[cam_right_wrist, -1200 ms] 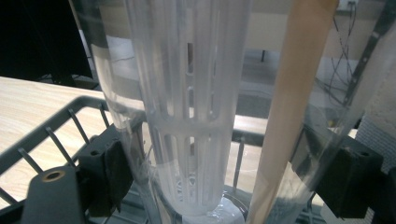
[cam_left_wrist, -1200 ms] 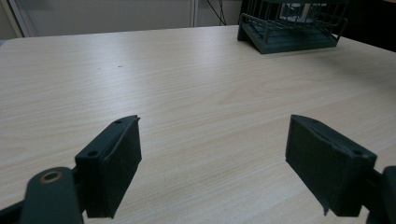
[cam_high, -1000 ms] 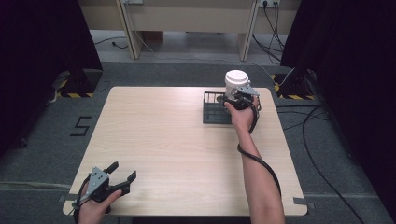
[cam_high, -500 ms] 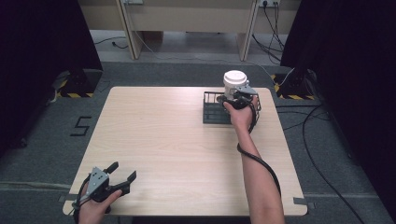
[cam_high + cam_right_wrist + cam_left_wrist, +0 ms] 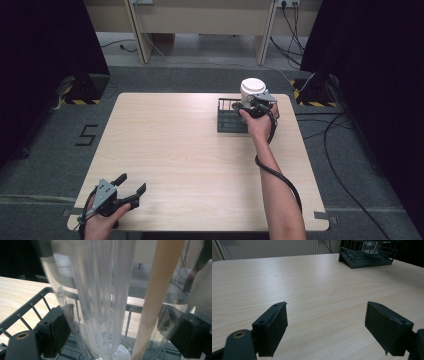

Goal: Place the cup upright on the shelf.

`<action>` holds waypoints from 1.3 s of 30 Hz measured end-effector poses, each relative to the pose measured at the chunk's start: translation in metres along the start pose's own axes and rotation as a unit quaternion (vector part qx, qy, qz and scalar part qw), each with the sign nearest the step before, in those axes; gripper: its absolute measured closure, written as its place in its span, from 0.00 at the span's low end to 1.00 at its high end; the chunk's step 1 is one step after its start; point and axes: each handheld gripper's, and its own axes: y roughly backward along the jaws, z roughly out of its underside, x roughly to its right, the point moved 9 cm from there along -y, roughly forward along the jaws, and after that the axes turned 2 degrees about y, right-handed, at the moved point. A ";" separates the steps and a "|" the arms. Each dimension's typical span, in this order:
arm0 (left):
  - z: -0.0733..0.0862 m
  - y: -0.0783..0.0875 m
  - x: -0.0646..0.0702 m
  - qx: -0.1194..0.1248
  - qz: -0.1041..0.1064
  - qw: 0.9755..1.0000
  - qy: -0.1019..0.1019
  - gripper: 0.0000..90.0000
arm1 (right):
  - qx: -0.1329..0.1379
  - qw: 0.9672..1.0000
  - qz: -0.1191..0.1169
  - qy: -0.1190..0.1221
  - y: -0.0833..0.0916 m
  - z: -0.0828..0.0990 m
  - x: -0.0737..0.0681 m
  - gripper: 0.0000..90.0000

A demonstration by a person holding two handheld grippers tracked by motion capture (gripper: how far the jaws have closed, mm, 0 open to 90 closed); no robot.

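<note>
My right gripper (image 5: 254, 102) grips the upright cup (image 5: 251, 89), jaws on its sides, directly above the rack (image 5: 227, 120) at far right. My left gripper (image 5: 131, 187) rests wide open, near left, well apart.

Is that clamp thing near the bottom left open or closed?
Open. The left gripper has its jaws spread wide apart above the bare table, holding nothing.

Worktop (image 5: 175, 150) pale matt wood-grain laminate; rack (image 5: 227, 120) dark wire metal; cup (image 5: 105, 290) clear glossy ribbed plastic.
</note>
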 end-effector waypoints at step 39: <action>0.000 0.000 0.001 0.000 -0.002 1.000 -0.004 0.20 | 0.023 0.999 -0.028 0.018 0.055 0.008 -0.017 0.17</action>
